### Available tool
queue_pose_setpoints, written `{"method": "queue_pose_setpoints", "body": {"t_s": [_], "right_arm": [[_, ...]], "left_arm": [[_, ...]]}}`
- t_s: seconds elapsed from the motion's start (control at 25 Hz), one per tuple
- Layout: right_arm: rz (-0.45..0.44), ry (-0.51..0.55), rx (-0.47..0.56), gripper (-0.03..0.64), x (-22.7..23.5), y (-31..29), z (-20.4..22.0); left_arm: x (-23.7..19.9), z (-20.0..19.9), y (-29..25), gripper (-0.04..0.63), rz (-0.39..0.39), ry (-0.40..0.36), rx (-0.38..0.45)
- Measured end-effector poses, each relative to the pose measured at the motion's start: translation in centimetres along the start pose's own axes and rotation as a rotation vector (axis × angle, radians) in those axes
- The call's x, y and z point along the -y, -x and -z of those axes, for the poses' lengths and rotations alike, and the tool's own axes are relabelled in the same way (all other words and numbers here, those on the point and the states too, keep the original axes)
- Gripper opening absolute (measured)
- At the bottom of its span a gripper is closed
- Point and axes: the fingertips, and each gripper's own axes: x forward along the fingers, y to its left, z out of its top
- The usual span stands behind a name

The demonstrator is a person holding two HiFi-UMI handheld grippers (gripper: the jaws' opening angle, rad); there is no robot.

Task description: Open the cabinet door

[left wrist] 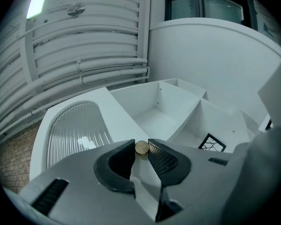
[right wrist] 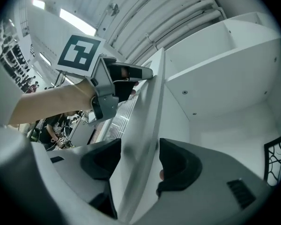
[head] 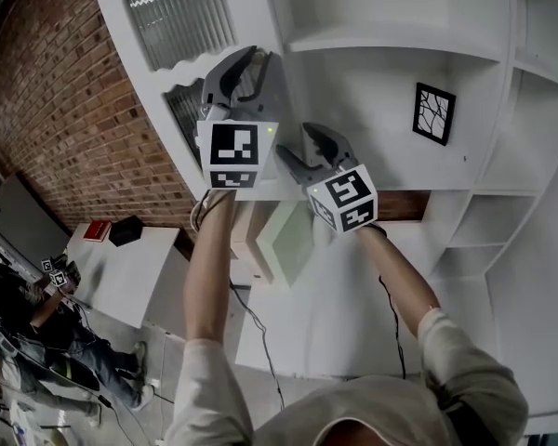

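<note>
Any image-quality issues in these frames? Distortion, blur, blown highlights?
Head view: fisheye bows the cabinet shelves. Left gripper view: dark round vignette, ceiling light blown out, knob sharp. Right gripper view: door edge between the jaws is soft.

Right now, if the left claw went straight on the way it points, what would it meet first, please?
The brass knob, which is held between the left claw's tips. Right behind it is probably the white frame of the cabinet door, though depth there is hard to judge.
</note>
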Motion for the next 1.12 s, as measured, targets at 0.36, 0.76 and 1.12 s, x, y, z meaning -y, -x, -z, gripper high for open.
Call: {"method": "queue_pose_setpoints", "body": {"t_s": [0.36,0.76,1.12], "right_arm": [[-0.017,-0.024,0.015,0.204,-1.3,0.7,-0.4],[-0.038,-0.031,0.018,0.160,-4.1,2.6,-2.0],[0.008,-0.052,-0.006,0.141,-6.7,3.8,-3.5]], "left_arm": [[-0.5,-1.1,1.3,0.107,-0.003,0.004,0.029],[-1.0,-3.1,4.2,0.106,-0.012,0.012,0.063],[-1.9,-4.3,7.4,0.101,-0.008,0.048,0.076]]}}
